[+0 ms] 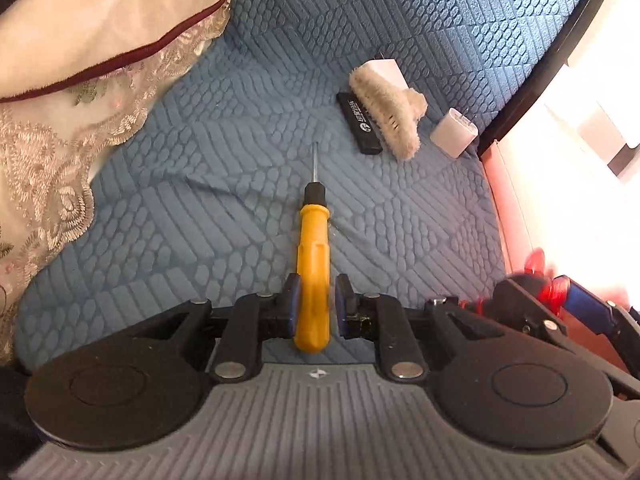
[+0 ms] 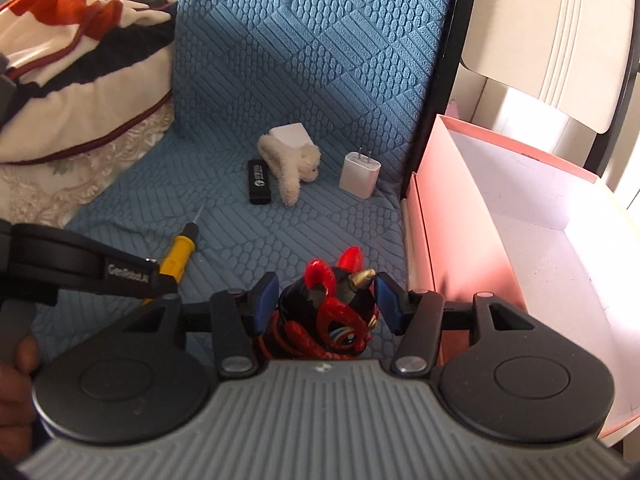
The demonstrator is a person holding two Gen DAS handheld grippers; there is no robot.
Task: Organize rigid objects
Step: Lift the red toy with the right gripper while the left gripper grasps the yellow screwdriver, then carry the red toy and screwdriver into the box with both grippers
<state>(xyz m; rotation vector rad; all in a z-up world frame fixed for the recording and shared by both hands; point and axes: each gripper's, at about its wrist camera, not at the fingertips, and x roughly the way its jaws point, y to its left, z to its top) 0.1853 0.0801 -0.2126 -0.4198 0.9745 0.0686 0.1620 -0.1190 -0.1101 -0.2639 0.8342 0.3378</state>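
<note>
A yellow-handled screwdriver [image 1: 313, 264] lies on the blue quilted cushion [image 1: 240, 128], its handle between the pads of my left gripper [image 1: 316, 300]. The left pad touches it and a small gap shows at the right pad. The screwdriver also shows in the right wrist view [image 2: 180, 256]. A red and black toy figure [image 2: 332, 316] sits between the pads of my right gripper [image 2: 326, 300], which stand apart from it. A black lighter [image 1: 358, 122], a fluffy hair claw [image 1: 386, 114] and a white charger [image 1: 454, 132] lie further back. An open pink box [image 2: 520, 240] stands at the right.
A cream pillow with lace trim [image 1: 80, 60] lies at the left of the cushion. A striped blanket [image 2: 72, 52] is piled at the back left. A second white block [image 2: 290, 134] sits behind the hair claw. The black frame edge [image 2: 444, 80] borders the cushion on the right.
</note>
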